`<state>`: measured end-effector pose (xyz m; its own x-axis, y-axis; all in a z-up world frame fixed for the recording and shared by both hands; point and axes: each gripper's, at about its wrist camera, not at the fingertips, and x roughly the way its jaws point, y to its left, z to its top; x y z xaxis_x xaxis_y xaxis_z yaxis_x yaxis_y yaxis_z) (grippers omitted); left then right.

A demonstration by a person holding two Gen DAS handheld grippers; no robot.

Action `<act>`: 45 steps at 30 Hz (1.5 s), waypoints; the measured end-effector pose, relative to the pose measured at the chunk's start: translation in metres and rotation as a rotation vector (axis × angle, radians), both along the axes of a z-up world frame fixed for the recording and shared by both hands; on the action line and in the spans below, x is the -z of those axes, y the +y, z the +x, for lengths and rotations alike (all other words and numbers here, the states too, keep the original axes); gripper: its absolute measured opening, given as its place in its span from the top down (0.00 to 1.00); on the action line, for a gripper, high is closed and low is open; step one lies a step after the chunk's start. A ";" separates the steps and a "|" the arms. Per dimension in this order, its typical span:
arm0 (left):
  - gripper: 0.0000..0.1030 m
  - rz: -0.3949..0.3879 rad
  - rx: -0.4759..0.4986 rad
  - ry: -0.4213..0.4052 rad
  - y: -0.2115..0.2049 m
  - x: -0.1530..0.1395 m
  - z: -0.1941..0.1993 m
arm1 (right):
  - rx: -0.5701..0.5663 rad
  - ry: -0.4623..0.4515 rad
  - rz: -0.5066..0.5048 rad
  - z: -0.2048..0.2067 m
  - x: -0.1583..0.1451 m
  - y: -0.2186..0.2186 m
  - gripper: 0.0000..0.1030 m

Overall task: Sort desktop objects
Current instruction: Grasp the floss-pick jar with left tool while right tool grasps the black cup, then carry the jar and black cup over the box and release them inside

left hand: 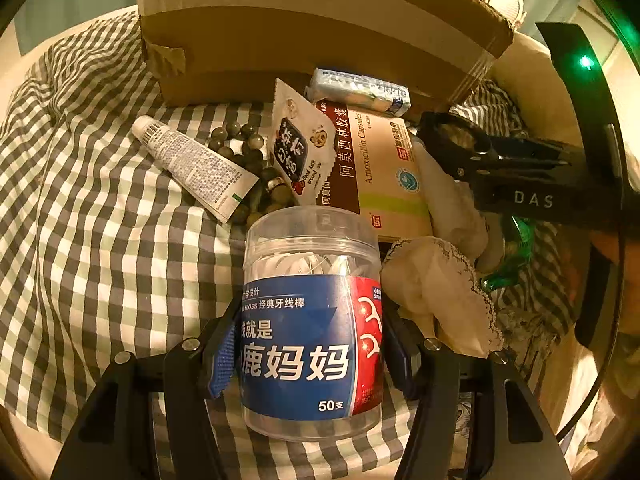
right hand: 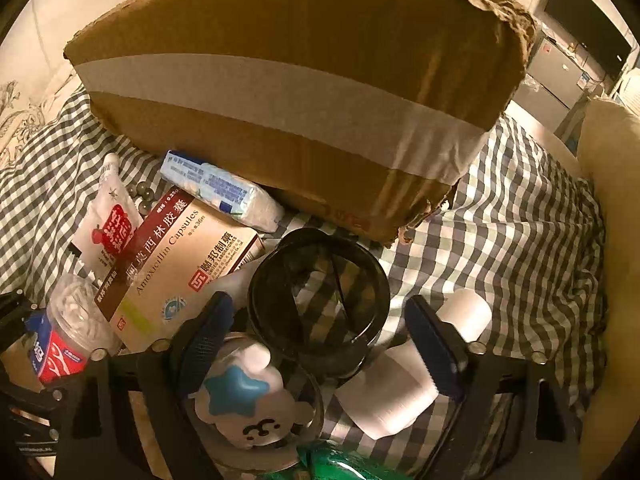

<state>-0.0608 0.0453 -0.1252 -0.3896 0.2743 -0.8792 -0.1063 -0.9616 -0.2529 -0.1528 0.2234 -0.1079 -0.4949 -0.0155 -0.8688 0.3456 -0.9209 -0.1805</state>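
A clear jar of floss picks (left hand: pixel 308 320) with a blue and red label stands upright on the checked cloth. My left gripper (left hand: pixel 310 344) is shut on it, a blue pad (left hand: pixel 224 352) pressed on each side. The same jar (right hand: pixel 68 332) shows at the lower left of the right wrist view. A dark see-through round cup (right hand: pixel 320 300) lies between the fingers of my right gripper (right hand: pixel 320 344). Its jaws stand open, with a small gap on either side of the cup. The right gripper (left hand: pixel 480 152) also reaches in from the right in the left wrist view.
A big taped cardboard box (right hand: pixel 300 92) stands behind. In front of it lie an amoxicillin box (left hand: pixel 376 160), a tissue pack (left hand: pixel 360 88), a sachet (left hand: pixel 300 148), a white tube (left hand: pixel 192 164) and dark beads (left hand: pixel 240 136). A lace-edged cloth (left hand: pixel 440 292), a cartoon figure (right hand: pixel 248 400) and white paper (right hand: pixel 388 396) crowd the right.
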 end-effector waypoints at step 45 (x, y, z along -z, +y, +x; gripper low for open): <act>0.39 -0.047 -0.180 0.517 -0.063 -0.205 -0.049 | 0.060 0.267 -0.237 0.061 -0.211 -0.041 0.47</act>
